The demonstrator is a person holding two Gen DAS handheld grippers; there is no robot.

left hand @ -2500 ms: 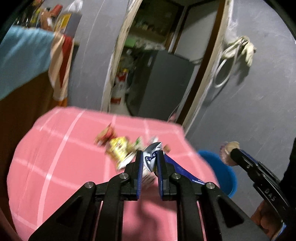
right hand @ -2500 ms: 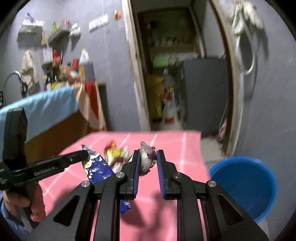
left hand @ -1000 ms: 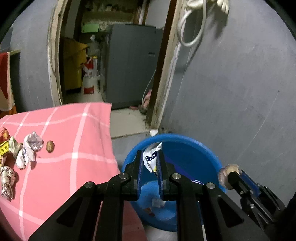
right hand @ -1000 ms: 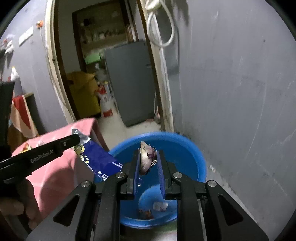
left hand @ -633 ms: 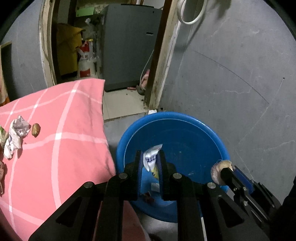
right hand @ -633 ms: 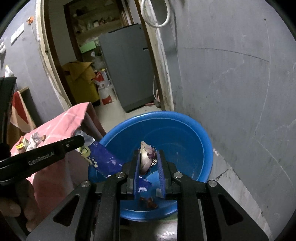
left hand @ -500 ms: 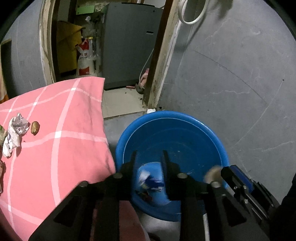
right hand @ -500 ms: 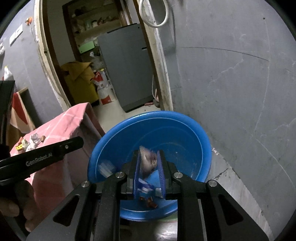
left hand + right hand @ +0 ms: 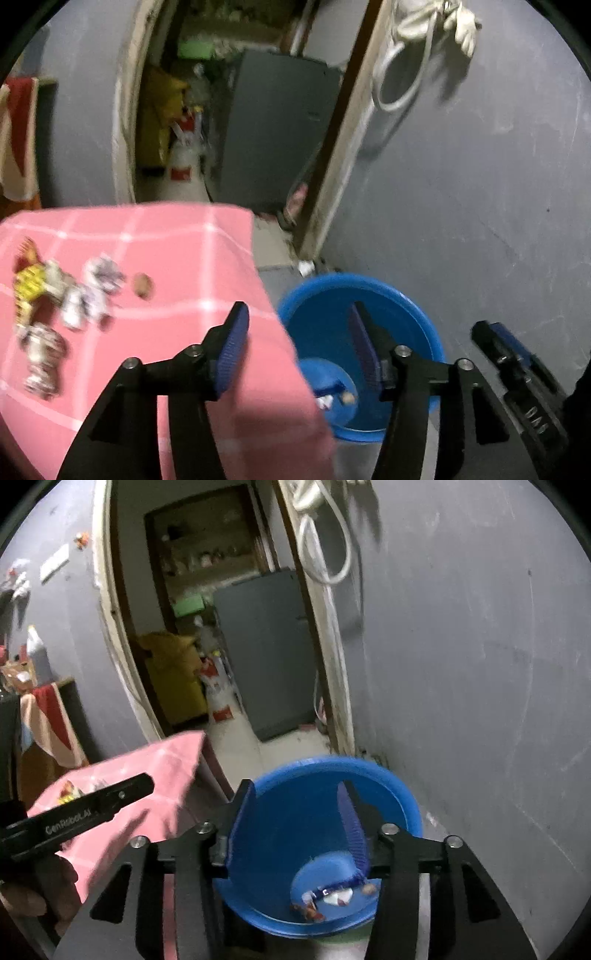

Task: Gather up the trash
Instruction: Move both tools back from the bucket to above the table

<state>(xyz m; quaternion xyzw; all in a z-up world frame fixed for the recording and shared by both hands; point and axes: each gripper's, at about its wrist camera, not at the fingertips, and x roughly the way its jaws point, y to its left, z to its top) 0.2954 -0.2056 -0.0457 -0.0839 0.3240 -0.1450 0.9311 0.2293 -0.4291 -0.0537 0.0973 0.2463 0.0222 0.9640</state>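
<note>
Both grippers are being tilted down over the blue basin (image 9: 402,794). The left gripper (image 9: 299,343) and right gripper (image 9: 295,819) are being opened, nothing between their jaws.

Grey plastered wall (image 9: 461,664) bounds the dim room. An open doorway (image 9: 221,609) reveals a grey refrigerator (image 9: 269,650). White hose (image 9: 402,74) hangs beside it.

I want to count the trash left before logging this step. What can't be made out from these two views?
- Trash on the pink cloth, left wrist view: motion blur smears the wrappers, so no count or print.
- Same pile, right wrist view: the left gripper's finger covers most of it.
- Scraps in the blue basin: small, partly behind the right gripper's finger; the left view's cloth corner hides part.
</note>
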